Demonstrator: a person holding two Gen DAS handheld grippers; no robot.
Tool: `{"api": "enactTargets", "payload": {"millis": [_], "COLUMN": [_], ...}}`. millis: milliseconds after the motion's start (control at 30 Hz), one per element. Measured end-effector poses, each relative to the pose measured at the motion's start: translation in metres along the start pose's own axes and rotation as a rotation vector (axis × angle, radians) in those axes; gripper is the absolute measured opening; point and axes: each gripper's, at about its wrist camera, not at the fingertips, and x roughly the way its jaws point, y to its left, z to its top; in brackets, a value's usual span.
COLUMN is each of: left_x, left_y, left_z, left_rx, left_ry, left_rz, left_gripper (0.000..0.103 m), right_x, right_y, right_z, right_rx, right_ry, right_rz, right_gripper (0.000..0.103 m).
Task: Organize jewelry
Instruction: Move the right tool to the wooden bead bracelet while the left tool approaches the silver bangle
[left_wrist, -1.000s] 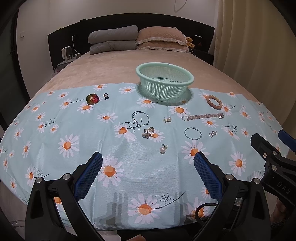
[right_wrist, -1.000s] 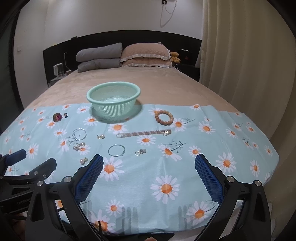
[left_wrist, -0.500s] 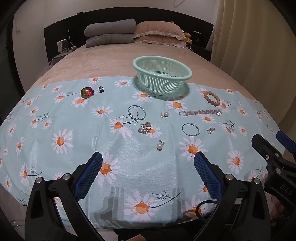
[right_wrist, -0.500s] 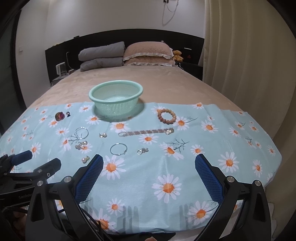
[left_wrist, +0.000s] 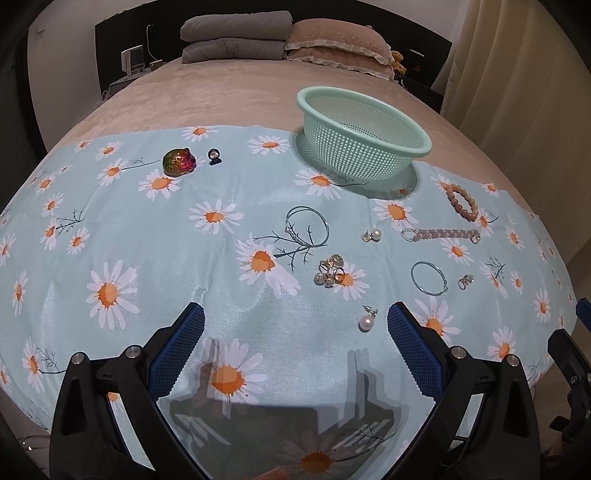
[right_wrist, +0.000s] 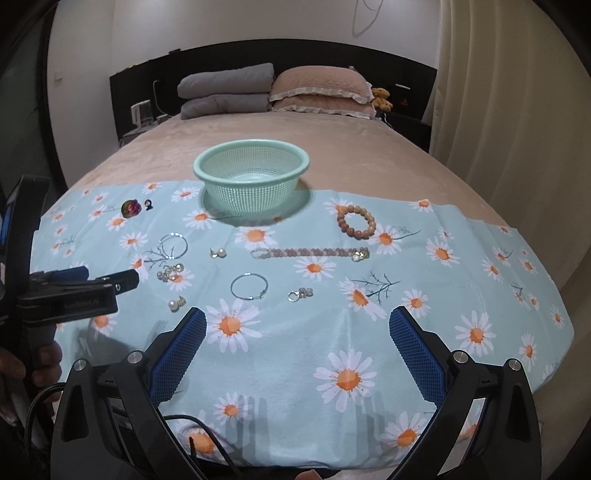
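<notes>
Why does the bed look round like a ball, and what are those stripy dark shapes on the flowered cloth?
Left wrist view: the fisheye lens bulges the flowered cloth and darkens the corners. The left gripper casts layered shadows, which suggests several lamps. Right wrist view: the same bulge, fainter shadows under the right gripper.

Basket (right_wrist: 251, 177) stands on cloth (right_wrist: 424, 332) behind scattered jewelry; bead bracelet (right_wrist: 355, 220) lies to its right
</notes>
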Motion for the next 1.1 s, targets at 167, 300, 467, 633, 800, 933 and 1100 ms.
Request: {"api": "enactTargets", "payload": {"millis": [167,300,467,633,800,933,1100], "left_x": [0.026,0.051,0.077,0.102,0.114,0.121,0.125], "left_y": [0.005,0.008,0.005,-0.002,-0.004,-0.006,-0.007], "left_z": [0.017,0.029,0.040,0.048,0.056,0.058,0.054], "left_rx": [0.034,0.054,0.092,0.143,0.173,0.192,0.210], "left_ry": [0.000,0.026,0.043,0.066,0.062,0.056,0.024], "left_rz": [0.039,0.049,0.057,0.075,0.058,0.031,0.025], "left_gripper": [0.097,0.097,0.097,0.097,0.098,0.099,0.099], "right_x": [0.025,0.058,0.103,0.143,0.178,0.208,0.256], "right_y": [-0.009,-0.026,-0.051,-0.065,-0.072,-0.076,-0.083], "right_z": [0.008,0.020,0.036,0.054,0.072,0.083,0.088], "right_rx": [-0.038,-0.025,0.023,0.055,0.032,0.014,0.014], "right_ry": [-0.012,0.021,0.062,0.083,0.099,0.106,0.167], "right_rz": [-0.088,-0.125,-0.168,-0.142,-0.155,-0.155,-0.162], "right_gripper": [0.095,0.095,0.095,0.095,0.095,0.095,0.095]}}
